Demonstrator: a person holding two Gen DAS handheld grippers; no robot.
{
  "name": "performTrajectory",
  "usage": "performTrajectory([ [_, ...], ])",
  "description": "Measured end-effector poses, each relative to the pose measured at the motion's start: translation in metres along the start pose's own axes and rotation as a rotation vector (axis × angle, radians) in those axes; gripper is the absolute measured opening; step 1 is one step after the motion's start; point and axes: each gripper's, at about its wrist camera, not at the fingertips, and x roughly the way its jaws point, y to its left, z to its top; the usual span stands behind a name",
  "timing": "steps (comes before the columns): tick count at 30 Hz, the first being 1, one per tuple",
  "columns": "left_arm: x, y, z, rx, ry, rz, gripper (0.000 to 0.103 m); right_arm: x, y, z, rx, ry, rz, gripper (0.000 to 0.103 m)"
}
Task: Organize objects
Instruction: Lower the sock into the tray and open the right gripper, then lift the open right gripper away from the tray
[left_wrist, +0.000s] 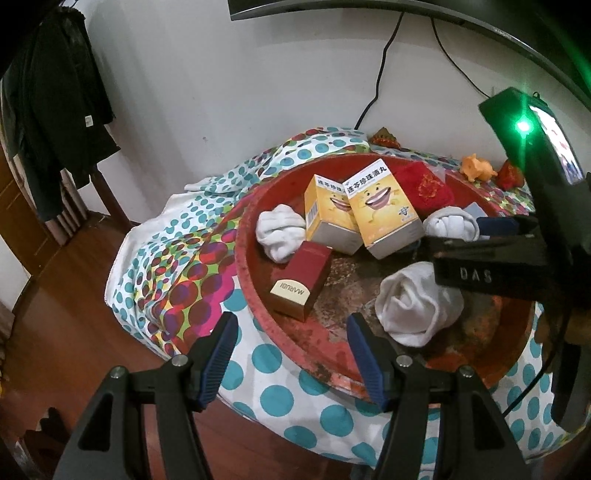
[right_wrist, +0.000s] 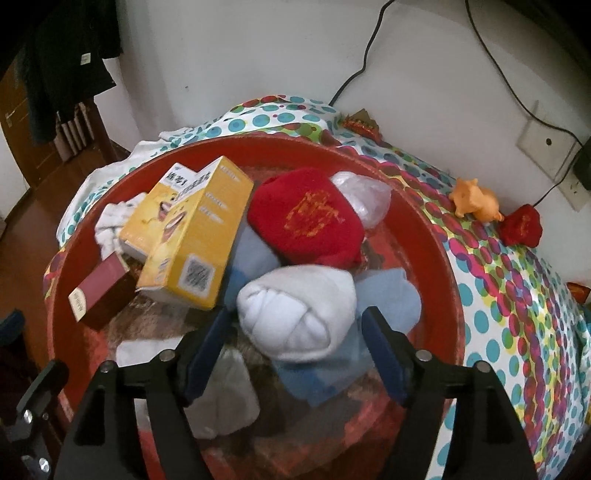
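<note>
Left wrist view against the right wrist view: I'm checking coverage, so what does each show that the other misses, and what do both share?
Only the left wrist view shows the right gripper from outside, open at a white sock ball, and the left gripper, open and empty over the tray rim.

Only the right wrist view shows blue socks under that ball and a clear bag.

Both show the yellow boxes, maroon box, red sock and orange toy.

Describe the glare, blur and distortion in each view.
Left wrist view: a green light flares, the screen edge bows, the yellow boxes read sharp. Right wrist view: no glare, softer focus, the red basin bulges.
</note>
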Motion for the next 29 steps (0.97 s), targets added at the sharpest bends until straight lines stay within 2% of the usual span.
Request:
performTrajectory([
  [4,-0.002,-0.001,0.000,0.008,-0.011,0.021,0.063,-0.017,0.005,-0.004,-0.029,-0.023,-0.037,0.078],
  [6,-0.001,-0.002,0.000,0.007,-0.009,0.022,0.063,-0.030,0.007,-0.008,-0.041,-0.048,-0.087,0.085],
  [8,-0.002,-0.004,0.000,0.013,-0.009,0.019,0.063,-0.041,0.007,-0.013,-0.051,-0.064,-0.113,0.087],
  [14,-0.004,-0.008,-0.001,0.020,-0.014,0.020,0.063,-0.065,0.001,-0.031,-0.043,-0.047,-0.183,0.094],
  [19,-0.004,-0.008,0.000,0.004,-0.007,0.009,0.063,-0.075,-0.008,-0.048,-0.019,-0.017,-0.187,0.095],
  [24,0.000,-0.005,-0.001,-0.033,0.023,-0.055,0.063,-0.079,-0.011,-0.058,0.001,-0.009,-0.160,0.096],
  [29,-0.006,-0.011,-0.002,-0.020,0.006,-0.075,0.063,-0.077,-0.011,-0.065,0.016,0.004,-0.150,0.096],
])
